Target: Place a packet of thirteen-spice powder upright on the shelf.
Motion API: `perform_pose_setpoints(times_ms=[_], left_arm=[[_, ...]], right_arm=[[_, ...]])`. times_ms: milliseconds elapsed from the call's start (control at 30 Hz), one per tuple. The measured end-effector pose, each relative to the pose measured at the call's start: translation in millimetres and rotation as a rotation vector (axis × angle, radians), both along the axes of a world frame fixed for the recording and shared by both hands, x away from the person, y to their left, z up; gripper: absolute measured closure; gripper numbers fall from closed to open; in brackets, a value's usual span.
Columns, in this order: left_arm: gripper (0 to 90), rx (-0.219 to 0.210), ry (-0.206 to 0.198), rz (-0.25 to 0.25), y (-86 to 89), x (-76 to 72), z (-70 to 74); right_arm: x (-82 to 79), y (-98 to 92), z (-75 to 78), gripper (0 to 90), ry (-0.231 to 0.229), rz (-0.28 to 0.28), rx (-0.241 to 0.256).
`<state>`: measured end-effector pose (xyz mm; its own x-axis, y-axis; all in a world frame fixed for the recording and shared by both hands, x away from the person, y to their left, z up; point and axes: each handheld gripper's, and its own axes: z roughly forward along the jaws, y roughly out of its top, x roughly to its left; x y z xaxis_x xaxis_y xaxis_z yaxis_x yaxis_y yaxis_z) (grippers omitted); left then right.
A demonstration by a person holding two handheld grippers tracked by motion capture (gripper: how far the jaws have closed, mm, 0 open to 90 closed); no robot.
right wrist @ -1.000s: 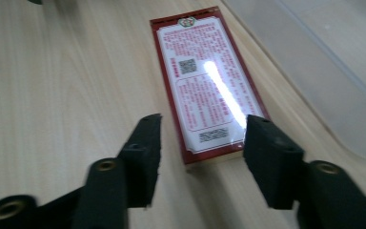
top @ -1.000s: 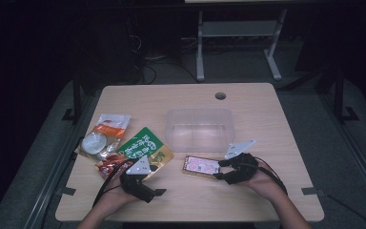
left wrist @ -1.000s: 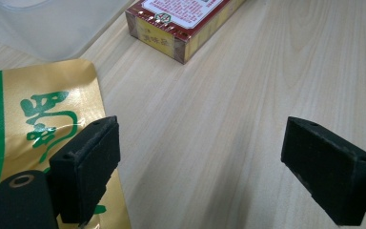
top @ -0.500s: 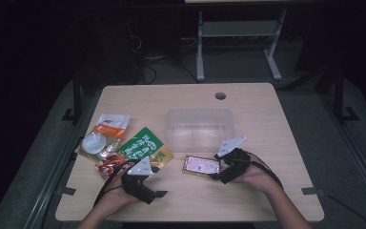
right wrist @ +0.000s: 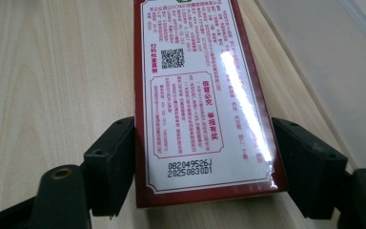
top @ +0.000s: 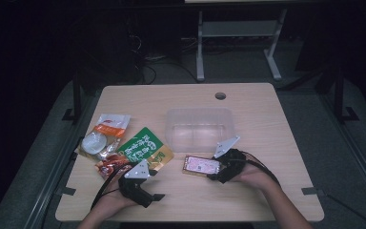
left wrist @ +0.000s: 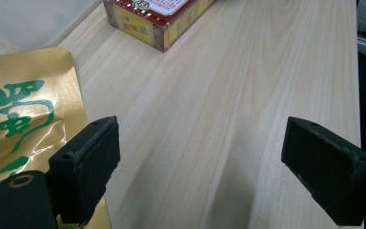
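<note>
While the right gripper [right wrist: 205, 157] straddles the flat red-bordered cardboard box with white printed label [right wrist: 200, 100], its two black jaws stand one at each long side of that box, close against the edges; whether they press it cannot be told. Box: lying flat on the pale wooden table [top: 267, 119], just in front of the clear rectangular plastic tub [top: 199, 126], label upward. Left gripper [left wrist: 200, 171]: jaws spread wide, nothing between them, low over bare wood well to the left of the box. Green-and-gold foil pouch [top: 145, 148]: flat, left of the box, its gold corner beside the left gripper's jaw. Orange-and-white sachet [top: 110, 125] and small round white-lidded cup [top: 94, 142]: farther left of the box, beyond the pouch.
</note>
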<state>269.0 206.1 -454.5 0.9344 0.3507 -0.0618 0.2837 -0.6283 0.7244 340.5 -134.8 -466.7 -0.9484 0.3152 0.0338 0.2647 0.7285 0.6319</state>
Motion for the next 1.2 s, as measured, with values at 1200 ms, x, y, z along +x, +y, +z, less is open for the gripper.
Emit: perform_pose_setpoints(times_ms=[1200], left_arm=[[12.2, -0.028, -0.017, -0.076, -5.0, 2.4, 13.2]], right_arm=[[-27.6, -8.6, 23.1, 31.9, 0.0, 0.058, 0.057]])
